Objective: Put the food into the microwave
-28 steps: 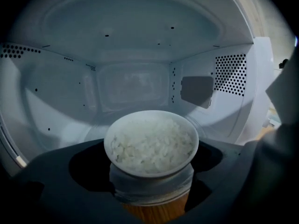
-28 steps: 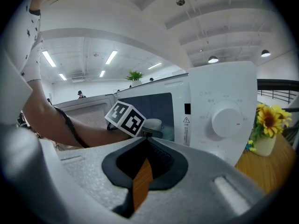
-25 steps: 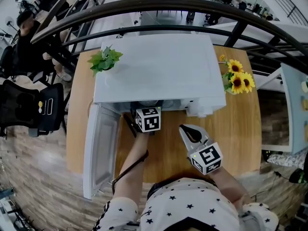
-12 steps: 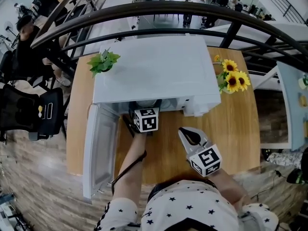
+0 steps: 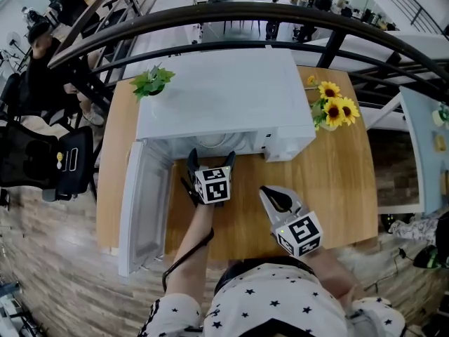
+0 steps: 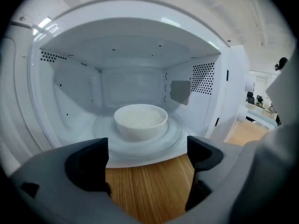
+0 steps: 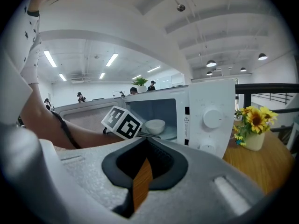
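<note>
My head camera looks steeply down; the left one faces close into the microwave (image 6: pixel 70 92), which the right sees sidelong.

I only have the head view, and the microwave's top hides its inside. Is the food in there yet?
Observer: Yes. The left gripper view shows a white bowl of what looks like rice on the turntable inside the microwave.
Operator: Is the left gripper holding it?
Observer: No. The left gripper is open and apart from the bowl, with only the table between its jaws.
Operator: What controls are on the front?
Observer: The right gripper view shows two round knobs, one above the other.
</note>
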